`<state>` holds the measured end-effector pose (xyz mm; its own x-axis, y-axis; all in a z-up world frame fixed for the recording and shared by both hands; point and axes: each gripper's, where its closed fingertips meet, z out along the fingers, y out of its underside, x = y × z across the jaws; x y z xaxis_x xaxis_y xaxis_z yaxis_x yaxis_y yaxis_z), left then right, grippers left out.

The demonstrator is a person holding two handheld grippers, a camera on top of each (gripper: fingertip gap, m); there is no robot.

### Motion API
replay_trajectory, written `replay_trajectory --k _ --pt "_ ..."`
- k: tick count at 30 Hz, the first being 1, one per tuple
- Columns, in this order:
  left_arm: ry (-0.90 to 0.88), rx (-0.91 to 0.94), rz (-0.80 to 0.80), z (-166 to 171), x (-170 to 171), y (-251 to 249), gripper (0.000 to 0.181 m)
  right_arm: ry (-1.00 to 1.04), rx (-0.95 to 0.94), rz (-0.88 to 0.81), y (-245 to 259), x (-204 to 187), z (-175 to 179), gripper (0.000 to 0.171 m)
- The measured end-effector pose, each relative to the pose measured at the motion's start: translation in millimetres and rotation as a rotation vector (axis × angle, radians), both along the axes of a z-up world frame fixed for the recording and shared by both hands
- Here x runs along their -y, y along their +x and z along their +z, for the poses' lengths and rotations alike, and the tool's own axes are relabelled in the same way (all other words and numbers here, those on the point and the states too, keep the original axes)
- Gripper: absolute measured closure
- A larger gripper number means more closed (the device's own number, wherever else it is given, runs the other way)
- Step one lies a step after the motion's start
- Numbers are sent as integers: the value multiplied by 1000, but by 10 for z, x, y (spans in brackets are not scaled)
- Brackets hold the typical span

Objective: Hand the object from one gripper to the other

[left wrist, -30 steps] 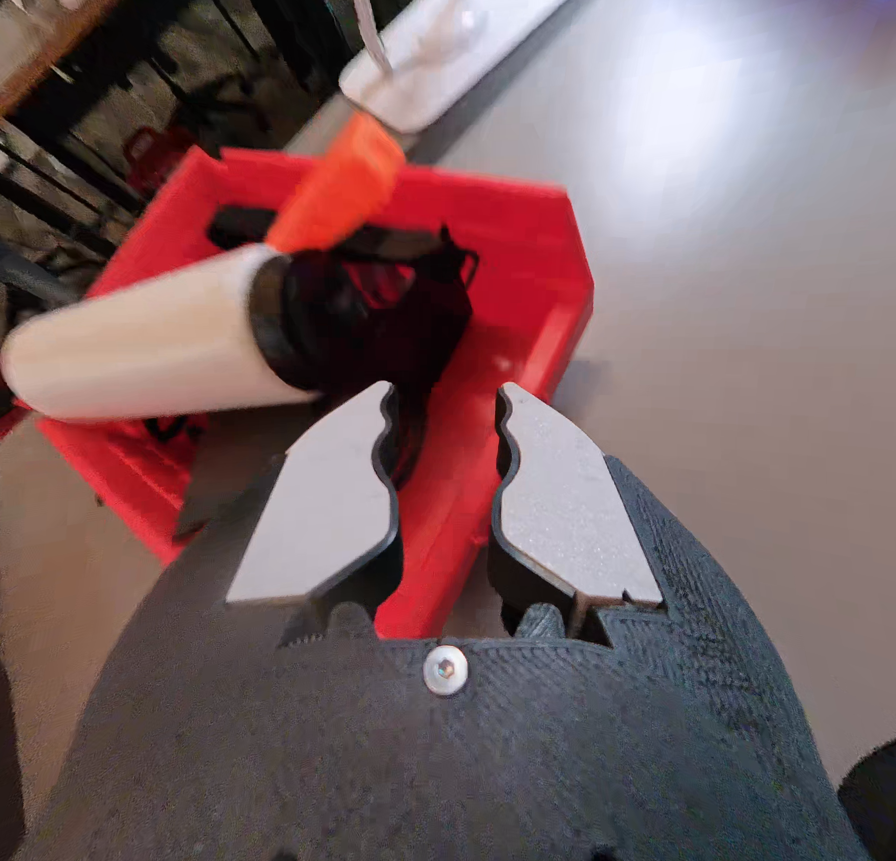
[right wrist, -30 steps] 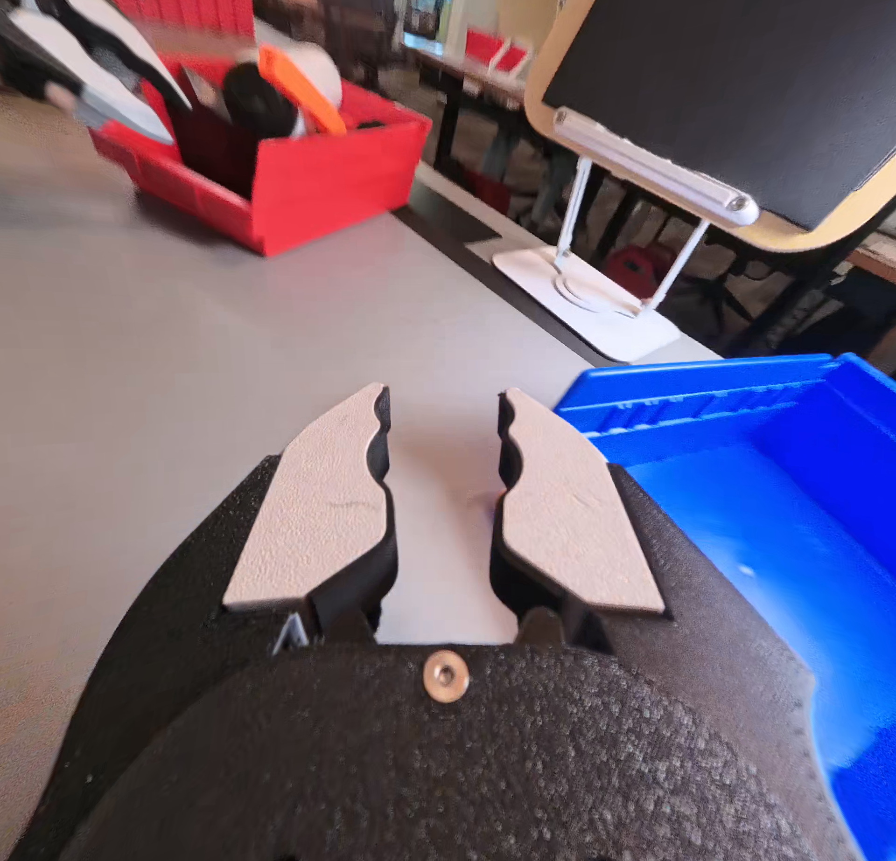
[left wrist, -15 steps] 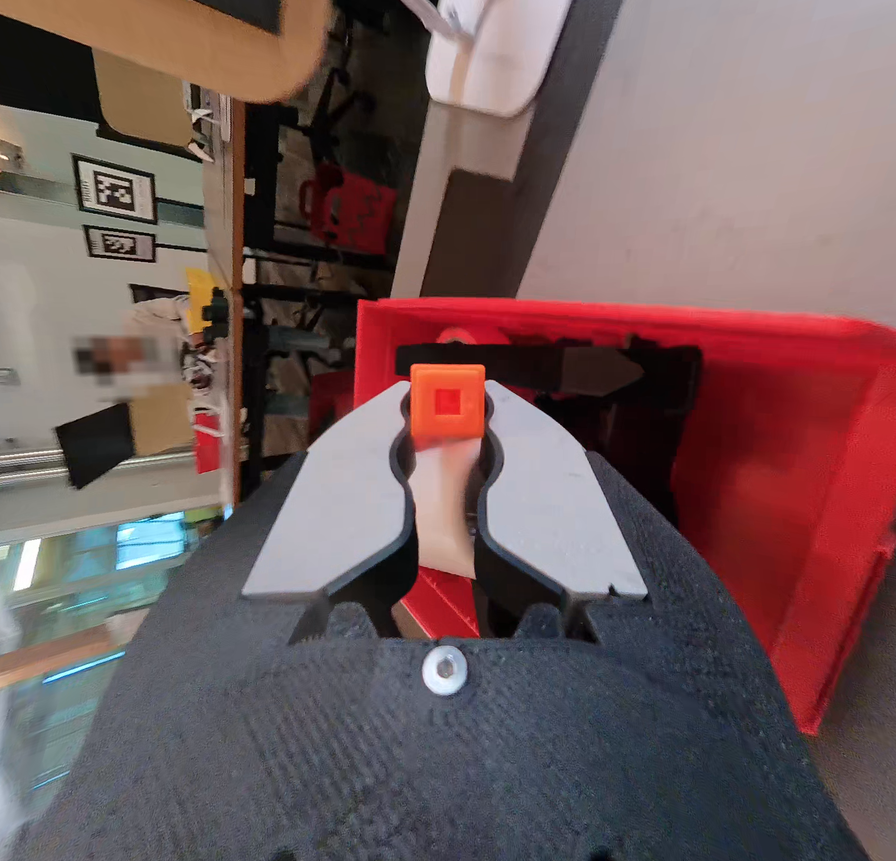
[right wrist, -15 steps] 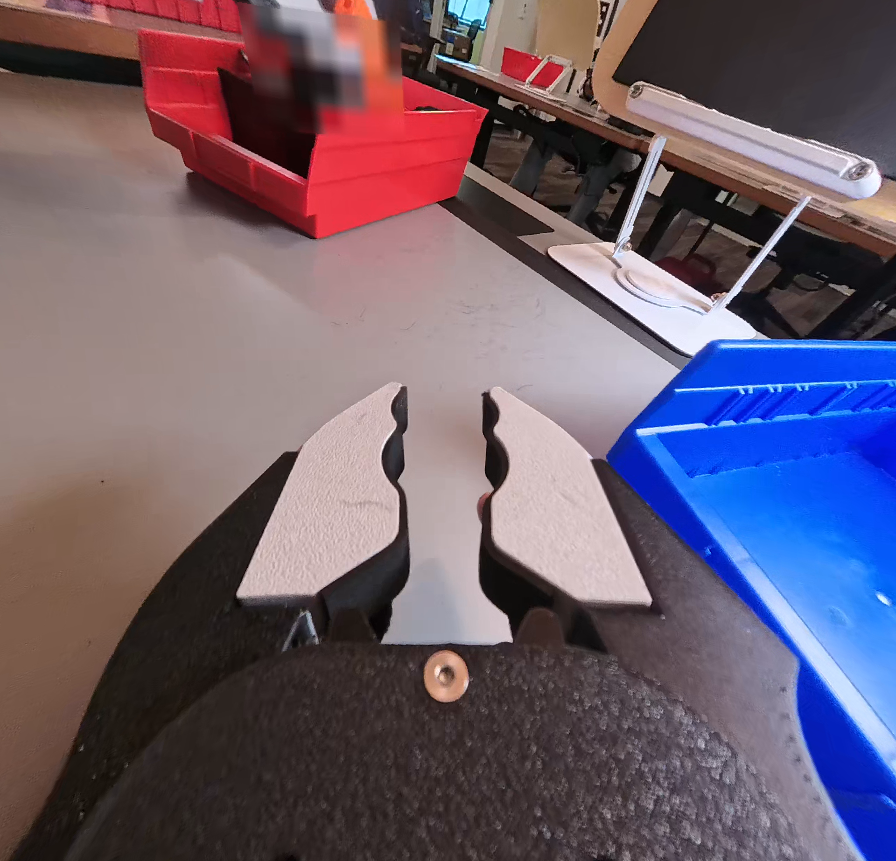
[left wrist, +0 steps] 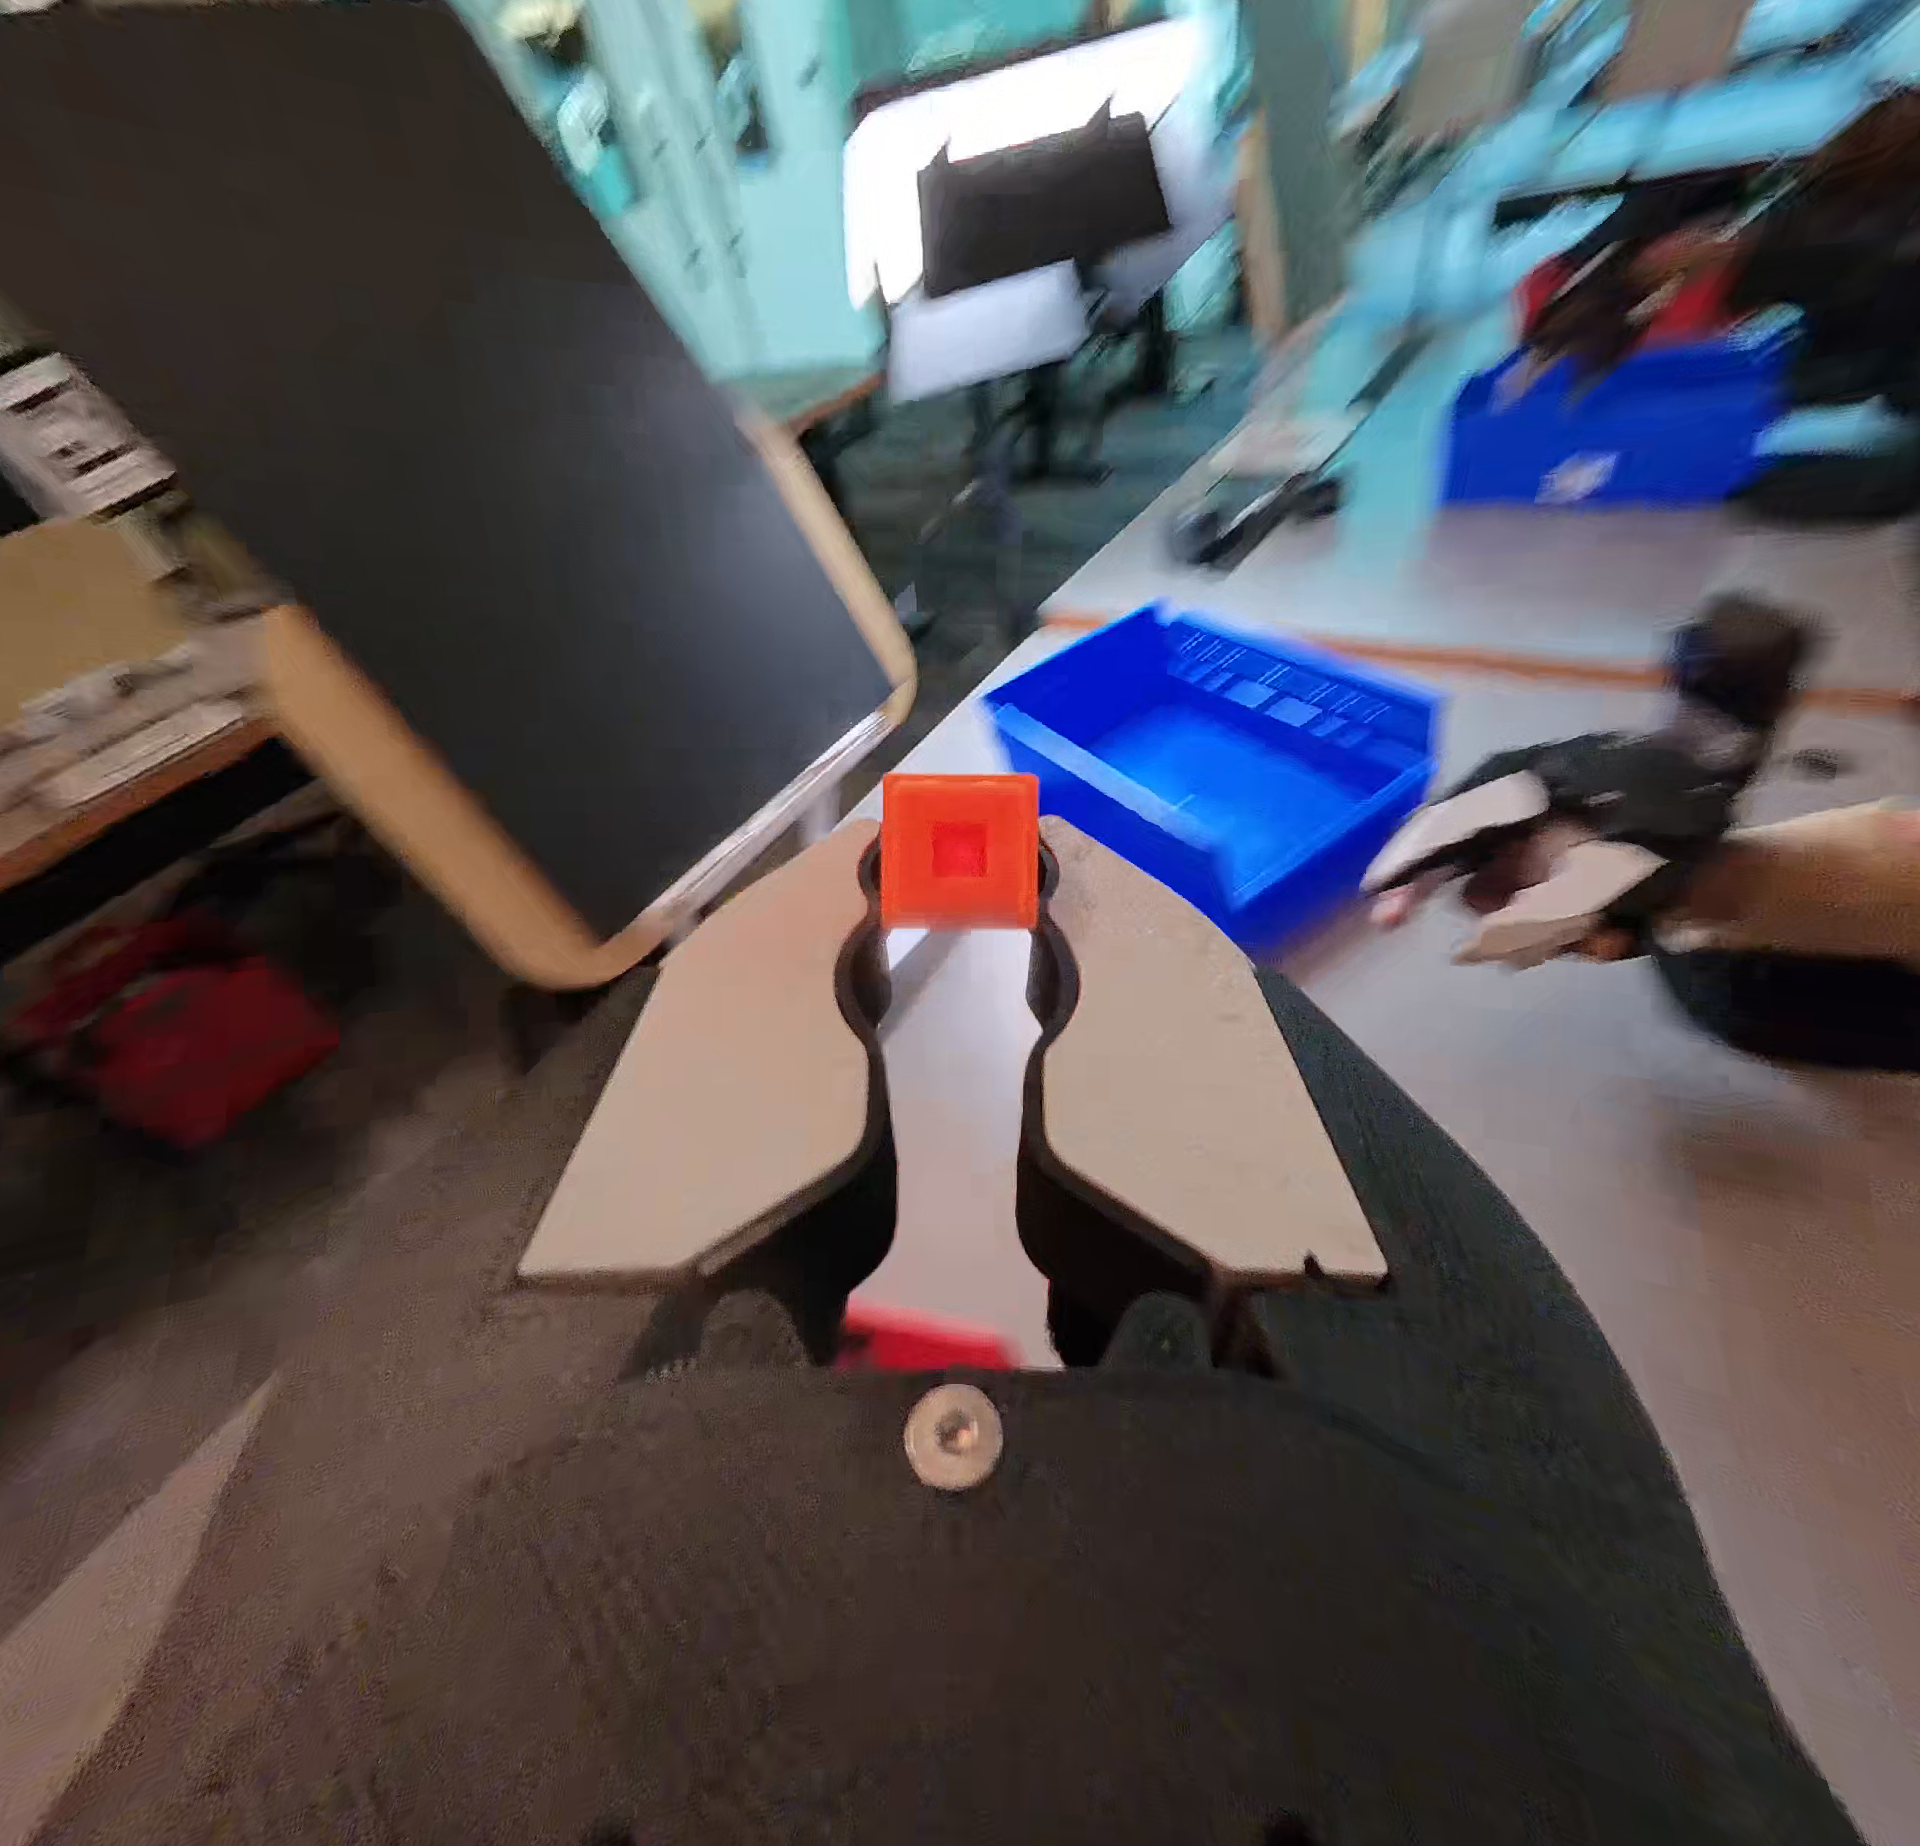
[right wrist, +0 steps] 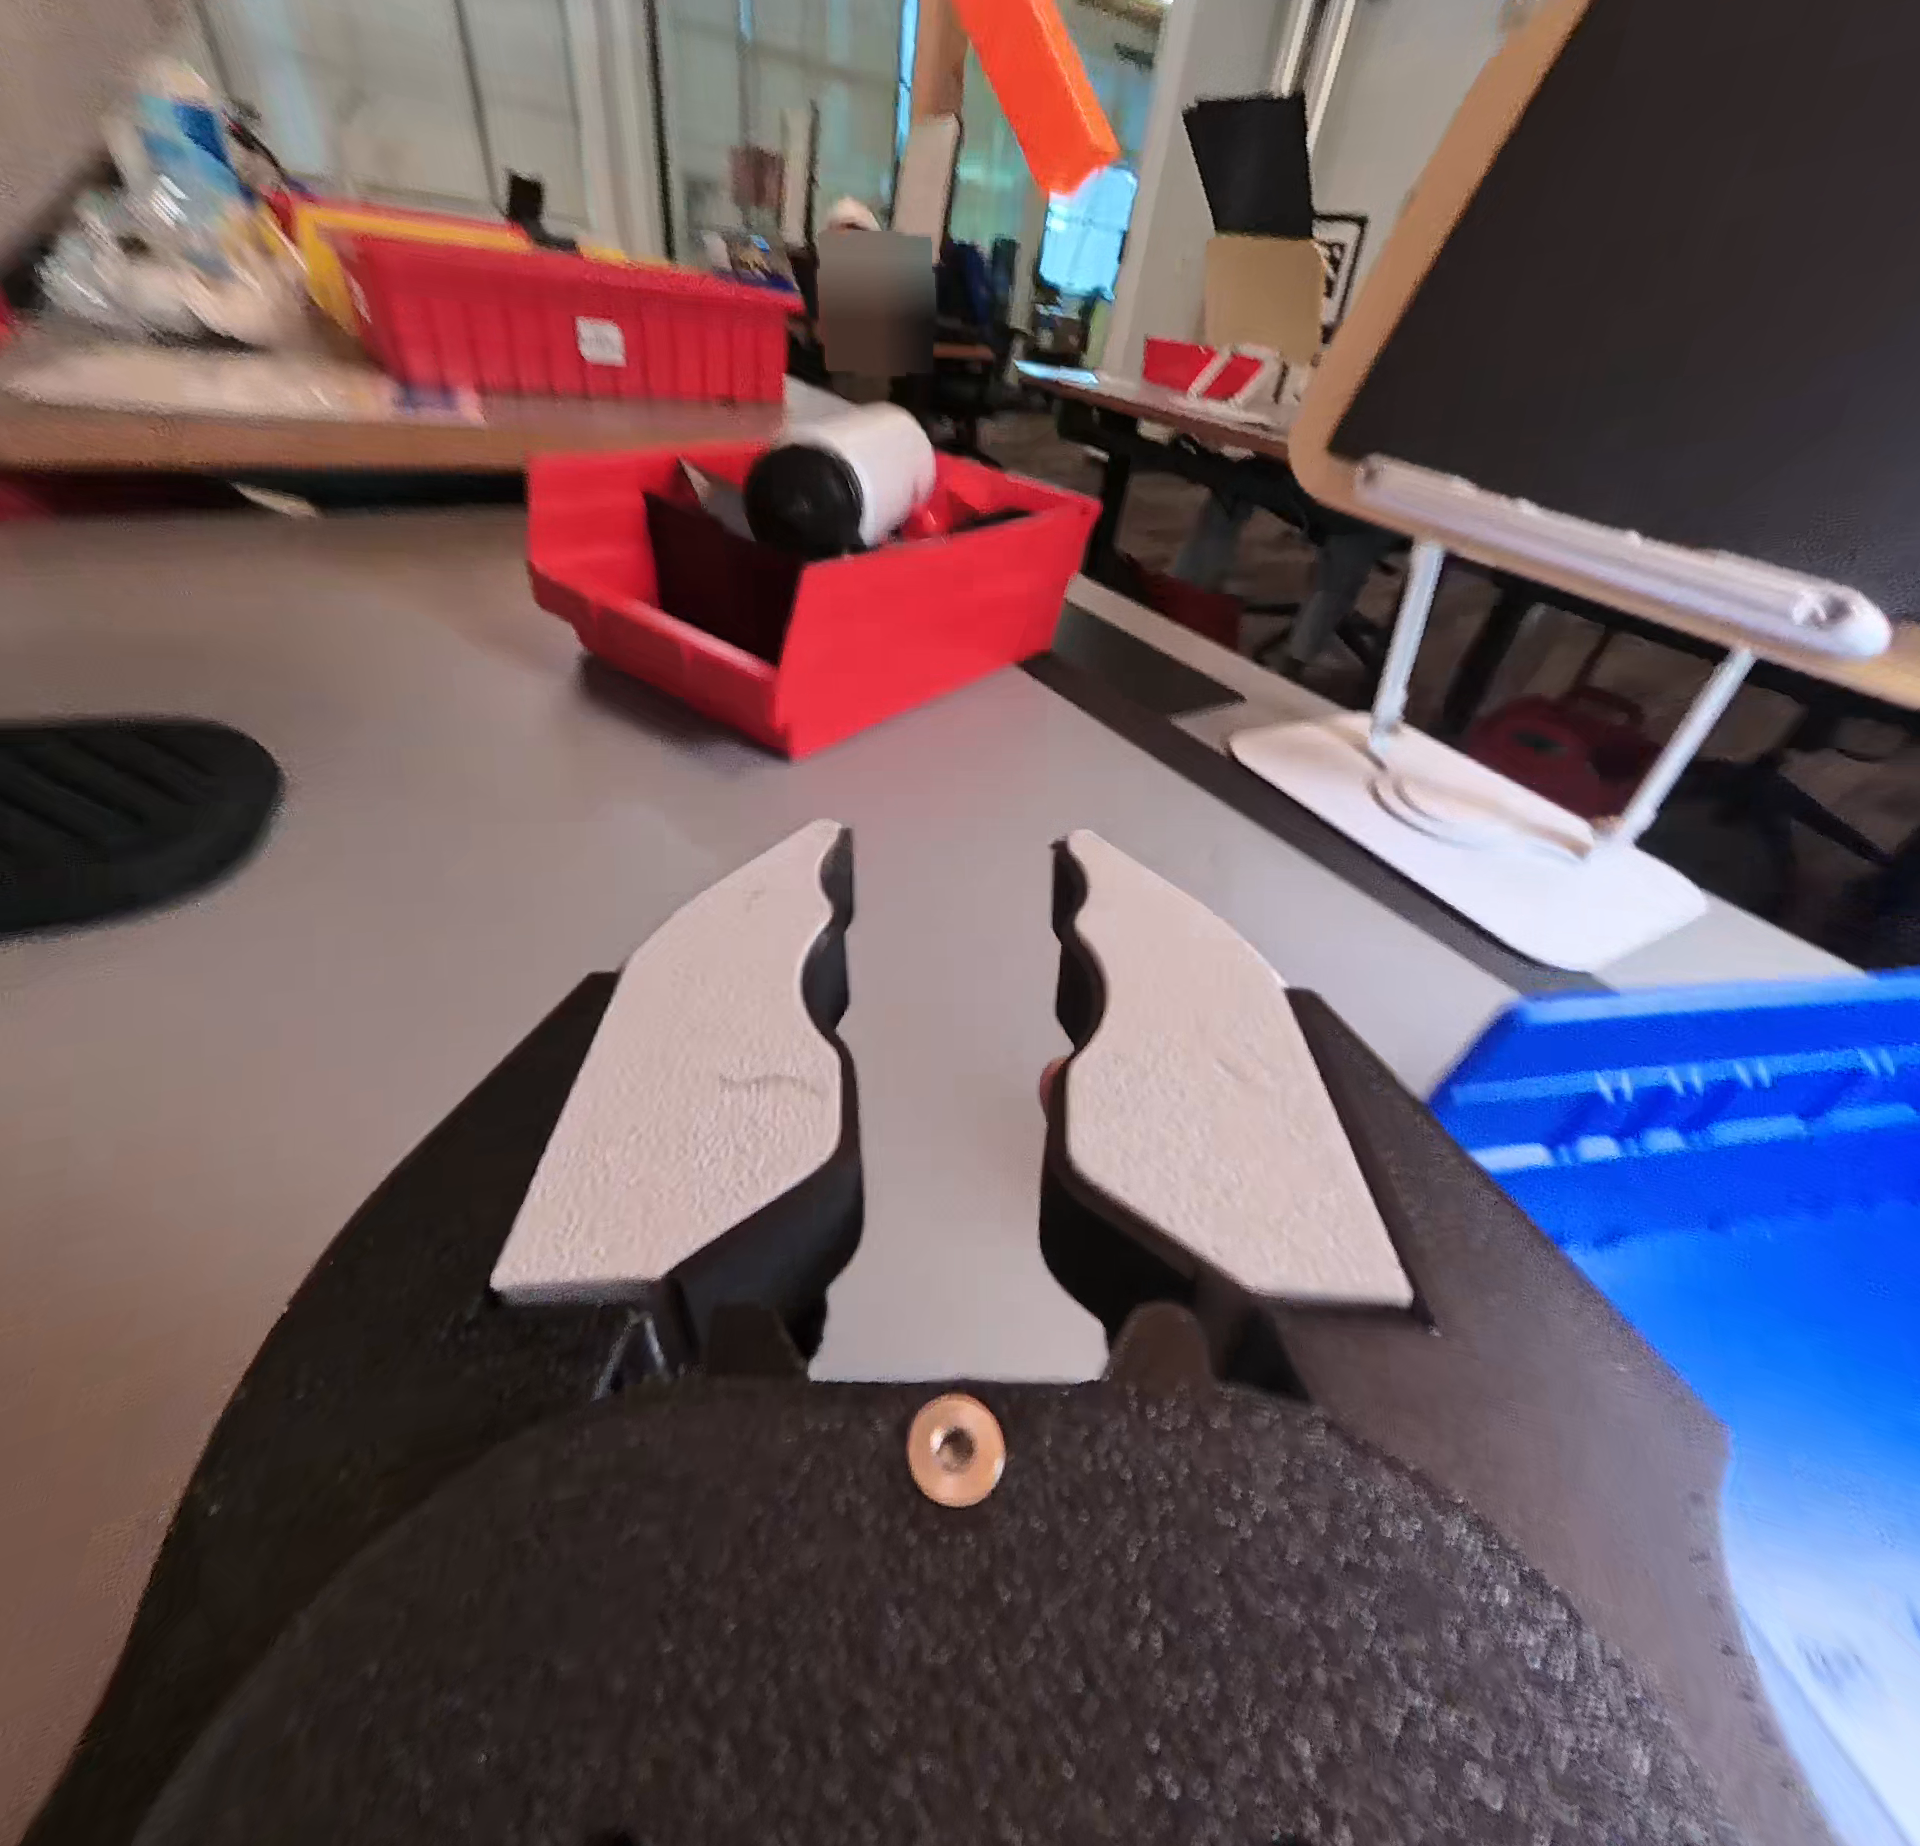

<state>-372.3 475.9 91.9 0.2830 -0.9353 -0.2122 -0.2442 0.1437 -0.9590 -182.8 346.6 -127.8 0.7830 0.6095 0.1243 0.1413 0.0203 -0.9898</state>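
**Left claw holds the bar; right claw empty**

Your left gripper [left wrist: 958, 866] is clamped on the orange bar [left wrist: 958, 864], seen end-on at its fingertips. At 3 o'clock your right gripper [left wrist: 1496, 866] waits, jaws parted, nothing between them, just beside the blue bin [left wrist: 1226, 757]. Its view shows the bar [right wrist: 1023, 71] at 12 o'clock.

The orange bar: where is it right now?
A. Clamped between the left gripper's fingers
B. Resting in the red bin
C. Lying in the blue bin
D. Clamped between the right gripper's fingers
A: the left wrist view shows the orange bar end-on, pinched at the tips of the left gripper, while the right gripper is open with nothing between its fingers.
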Motion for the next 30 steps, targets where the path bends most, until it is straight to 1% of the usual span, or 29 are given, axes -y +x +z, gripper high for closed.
replay_trajectory --k 3,6,8,9,10,11,12,14,16,18,20,24,25,26,27,28,29,30 --pt "-81 186 -196 -21 477 266 158 42 -128 69 -135 -34 498 115" --pt "-151 333 -350 -108 815 467 158 78 -295 127 -189 -95 965 98" --pt "-208 393 -451 -187 983 567 159 105 -387 197 -215 -86 1217 98" --pt "-235 405 -497 -235 1051 616 159 119 -413 237 -234 -61 1315 107" --pt "-251 397 -531 -297 1105 671 158 151 -430 297 -269 11 1420 123" --pt "-253 414 -566 -310 1155 696 158 185 -427 378 -330 124 1506 148" --pt "-268 463 -621 -260 1213 675 158 178 -402 423 -380 180 1544 148" --pt "-325 520 -717 -157 1306 624 158 167 -307 538 -503 301 1547 148" --pt "-293 471 -729 -176 1351 592 158 187 -288 583 -534 333 1582 148" --pt "-289 462 -715 -219 1344 558 158 197 -306 612 -543 337 1619 149" --pt "-308 505 -692 -237 1271 540 157 196 -310 590 -578 270 1571 148" --pt "-300 472 -607 -341 1163 623 158 146 -398 577 -551 132 1361 148" --pt "-286 445 -579 -375 1137 644 158 117 -393 578 -553 98 1286 148" --pt "-268 392 -545 -436 1103 665 158 67 -329 573 -579 54 1158 148" --pt "-247 333 -498 -505 1058 678 158 15 -193 531 -593 -26 969 145" --pt "-217 278 -440 -574 995 671 158 0 -42 441 -537 -141 804 138" --pt "-193 200 -397 -678 951 651 158 10 60 364 -452 -218 723 128" --pt "-190 105 -393 -812 962 631 158 1 125 335 -397 -225 683 125"
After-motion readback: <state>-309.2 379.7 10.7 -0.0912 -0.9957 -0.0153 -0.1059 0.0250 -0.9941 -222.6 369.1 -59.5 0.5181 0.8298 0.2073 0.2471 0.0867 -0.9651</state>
